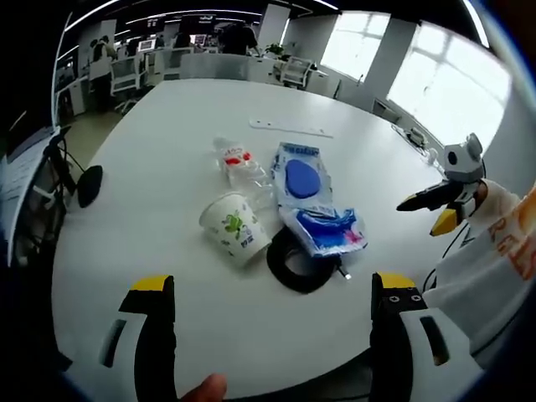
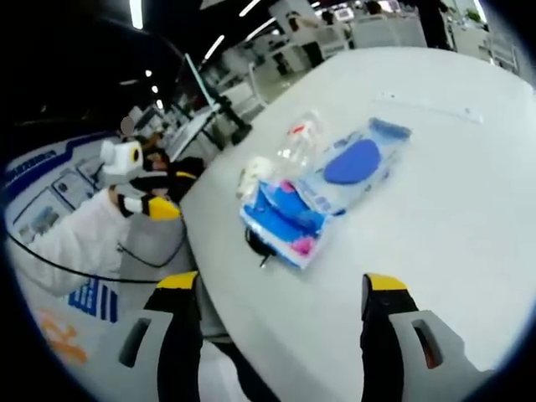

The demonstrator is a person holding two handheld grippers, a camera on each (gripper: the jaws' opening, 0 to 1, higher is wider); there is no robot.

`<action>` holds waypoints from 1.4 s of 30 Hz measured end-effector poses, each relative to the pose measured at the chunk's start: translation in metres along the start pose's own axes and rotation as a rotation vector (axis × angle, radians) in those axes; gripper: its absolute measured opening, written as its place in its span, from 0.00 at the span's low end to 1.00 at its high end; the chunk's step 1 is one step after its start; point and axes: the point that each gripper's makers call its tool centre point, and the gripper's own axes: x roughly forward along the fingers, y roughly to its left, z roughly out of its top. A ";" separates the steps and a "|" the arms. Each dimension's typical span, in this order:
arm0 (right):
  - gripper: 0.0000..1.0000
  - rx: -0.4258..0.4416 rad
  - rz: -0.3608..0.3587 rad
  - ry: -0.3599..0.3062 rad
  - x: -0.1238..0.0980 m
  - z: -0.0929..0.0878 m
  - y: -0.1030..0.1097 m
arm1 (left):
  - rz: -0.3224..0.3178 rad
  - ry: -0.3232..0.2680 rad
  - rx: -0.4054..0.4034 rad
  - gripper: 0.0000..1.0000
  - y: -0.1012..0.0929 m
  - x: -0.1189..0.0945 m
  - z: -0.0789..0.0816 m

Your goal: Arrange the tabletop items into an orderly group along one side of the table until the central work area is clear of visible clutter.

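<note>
- Left claw (image 1: pixel 272 306): jaws spread wide, empty, above the table (image 1: pixel 167 134).
- Right claw (image 2: pixel 280 306): jaws apart, empty.
- Paper cup (image 1: pixel 234 228) on its side, touching the black ring (image 1: pixel 295 264); blue packets (image 1: pixel 301 180) just beside.

No lettering here comes out clearly enough to read. The paper cup (image 1: pixel 235 227) carries a green printed design, the plastic bottle (image 1: pixel 238 163) a red-and-white label, and the blue packet (image 1: pixel 328 229) some pink and white print, possibly words, but all too blurred to make out. Blue markings on the floor (image 2: pixel 92 299) are unreadable too.
</note>
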 end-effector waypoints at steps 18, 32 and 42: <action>0.74 0.021 0.001 0.020 0.002 -0.010 -0.005 | -0.010 -0.010 -0.016 0.97 0.005 0.008 0.007; 0.75 0.043 -0.024 0.001 0.001 -0.006 -0.018 | -0.015 -0.005 -0.034 0.96 0.010 0.015 0.008; 0.74 0.069 -0.018 0.009 0.007 -0.008 -0.021 | -0.007 -0.045 -0.081 0.93 0.020 0.029 0.028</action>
